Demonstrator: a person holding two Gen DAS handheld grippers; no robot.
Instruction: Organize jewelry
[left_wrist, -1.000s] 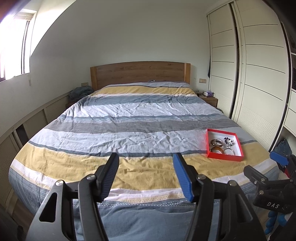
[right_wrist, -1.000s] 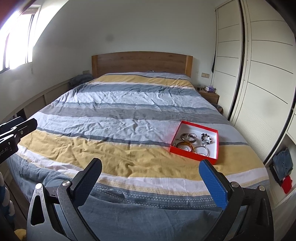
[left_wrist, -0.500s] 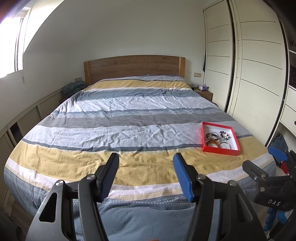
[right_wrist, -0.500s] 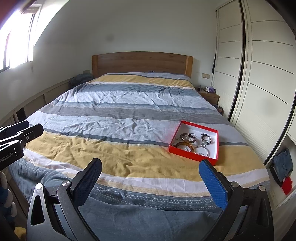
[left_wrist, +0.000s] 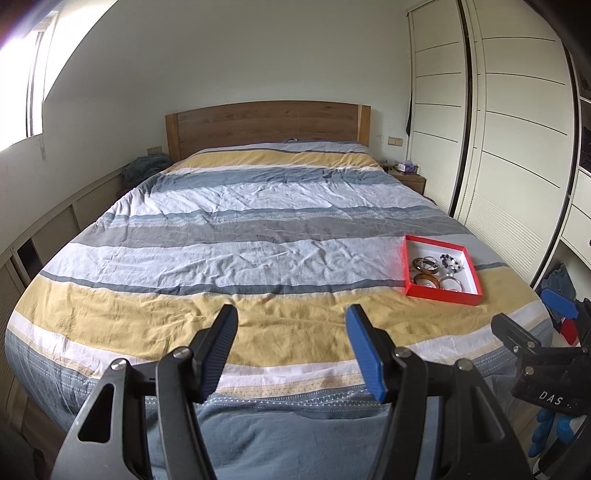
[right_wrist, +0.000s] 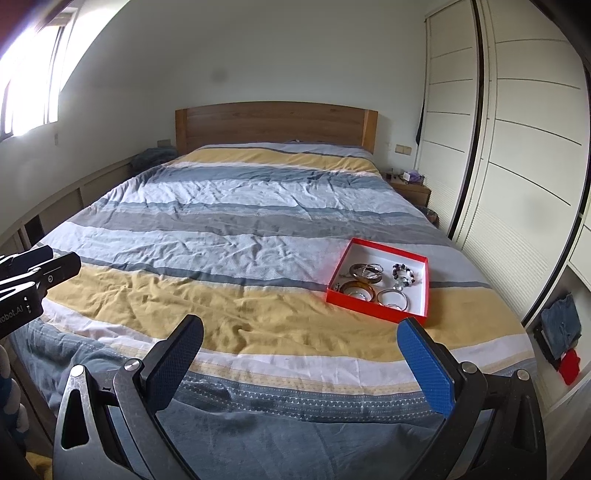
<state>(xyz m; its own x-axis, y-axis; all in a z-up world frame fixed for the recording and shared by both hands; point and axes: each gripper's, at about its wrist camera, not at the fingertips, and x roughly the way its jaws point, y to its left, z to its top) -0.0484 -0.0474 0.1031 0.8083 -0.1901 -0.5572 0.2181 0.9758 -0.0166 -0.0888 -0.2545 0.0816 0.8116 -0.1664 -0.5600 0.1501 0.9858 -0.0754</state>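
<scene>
4 bracelets (right_wrist: 376, 280) lie inside a red tray (right_wrist: 373, 308) on the bedspread (right_wrist: 221, 229) near the bed's foot, its long axis running toward the headboard (right_wrist: 275, 123). Left gripper (left_wrist: 291, 350) and right gripper (right_wrist: 299, 363) hover apart, jaws spread, empty.

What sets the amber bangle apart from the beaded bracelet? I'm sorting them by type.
The amber bangle is one solid brown ring; the beaded bracelet is a string of dark and pale beads. The bangle lies nearer the red tray's front wall, the bracelet further back. Both lie flat inside it.
</scene>
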